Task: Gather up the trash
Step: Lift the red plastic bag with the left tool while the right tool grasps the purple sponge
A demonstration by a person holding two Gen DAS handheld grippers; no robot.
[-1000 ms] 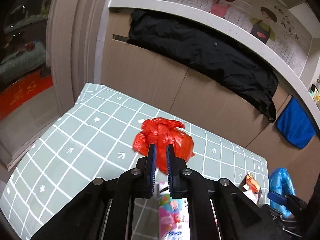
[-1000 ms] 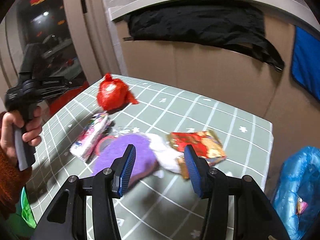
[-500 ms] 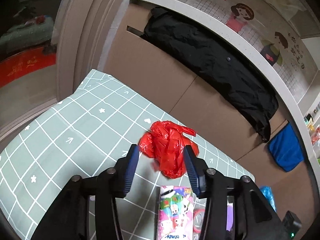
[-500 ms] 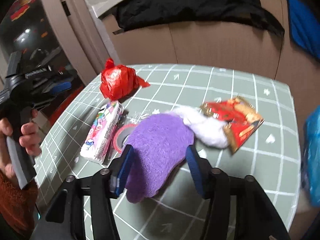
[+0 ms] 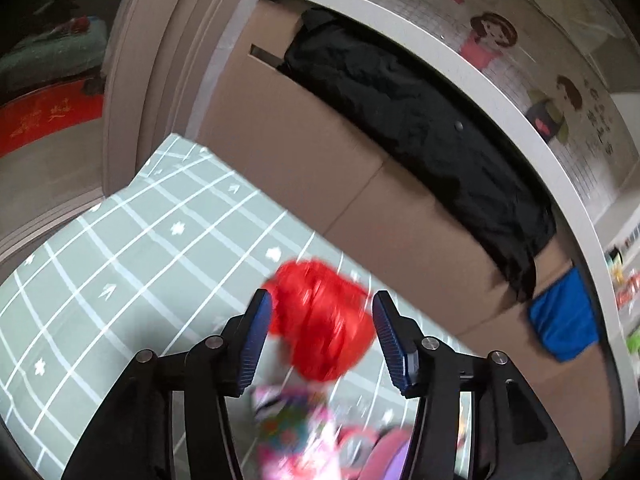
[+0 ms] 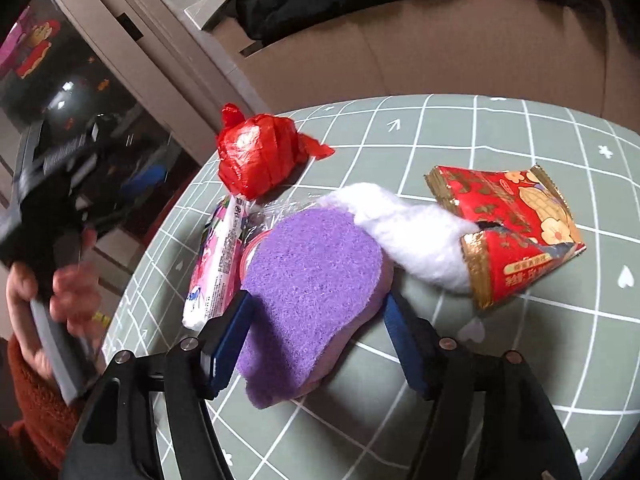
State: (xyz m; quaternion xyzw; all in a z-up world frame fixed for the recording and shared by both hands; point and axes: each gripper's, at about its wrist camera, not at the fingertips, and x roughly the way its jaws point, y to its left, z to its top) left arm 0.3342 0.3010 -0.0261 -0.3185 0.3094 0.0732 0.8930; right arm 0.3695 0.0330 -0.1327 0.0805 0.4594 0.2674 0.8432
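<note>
A knotted red plastic bag [image 5: 320,328] lies on the green grid tablecloth [image 5: 120,260]. It appears blurred between the fingers of my left gripper [image 5: 324,340], whose jaws are opening and do not press on it. In the right wrist view the same red bag [image 6: 256,156] sits at the far left. My right gripper [image 6: 318,338] straddles a purple scouring pad [image 6: 312,280]; its jaws are opening too, without squeezing the pad. A pink tissue pack [image 6: 216,264], white fluff [image 6: 416,232] and a red snack wrapper [image 6: 516,232] lie around the pad.
A tall cardboard box [image 5: 320,184] with a black jacket [image 5: 420,120] draped over it stands behind the table. A blue cloth [image 5: 564,320] hangs at the right. A person's hand [image 6: 68,292] in a rust sleeve holds the left tool off the table's left edge.
My left jaws went from nearly shut to wide and moved in on the red bag. The right gripper sank toward the purple pad, rolled, and widened around it.
</note>
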